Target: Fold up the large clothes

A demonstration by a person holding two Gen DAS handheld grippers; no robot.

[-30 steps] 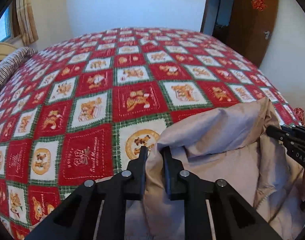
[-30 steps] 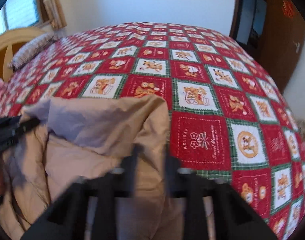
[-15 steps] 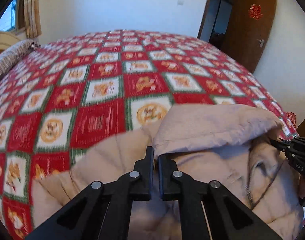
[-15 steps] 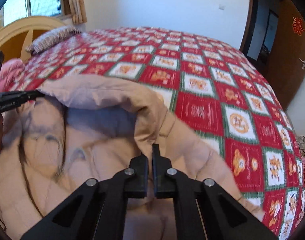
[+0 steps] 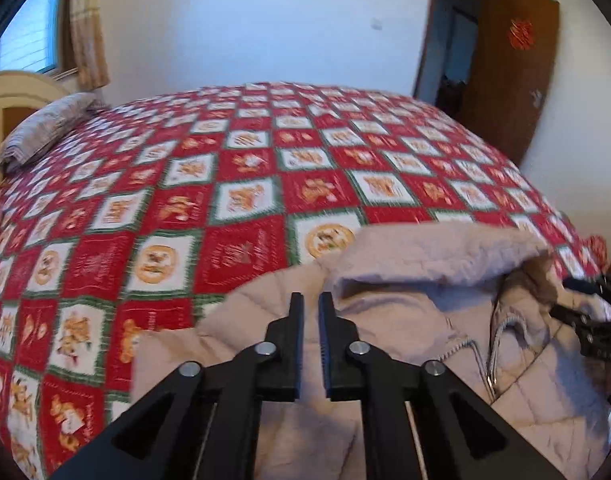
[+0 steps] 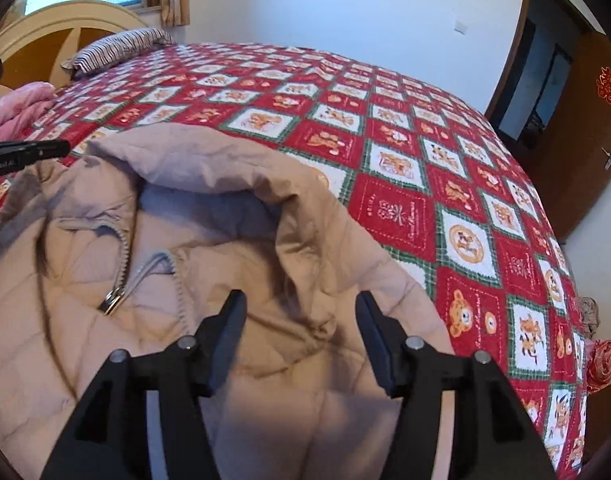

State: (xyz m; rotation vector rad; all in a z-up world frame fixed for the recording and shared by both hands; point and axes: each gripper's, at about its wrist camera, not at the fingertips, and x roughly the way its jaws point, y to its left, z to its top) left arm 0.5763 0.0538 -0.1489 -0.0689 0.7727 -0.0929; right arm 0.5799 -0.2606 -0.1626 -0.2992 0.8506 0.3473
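Beige padded jacket [image 6: 233, 280] lies lower left on the quilt [image 6: 405, 128]. Right gripper [image 6: 301, 340] wide open, empty; left gripper [image 5: 311, 320] nearly closed, empty. Step: laying flat. Next: regrip an edge.

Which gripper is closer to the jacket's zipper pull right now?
Right. The right gripper hovers just beside the zipper pull; the left gripper sits farther off, over the jacket's other shoulder.

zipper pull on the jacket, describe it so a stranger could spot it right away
On the red patchwork quilt lies a beige puffer jacket with its hood up. Below the collar, the zipper pull is a small shiny metal tab among soft fabric.
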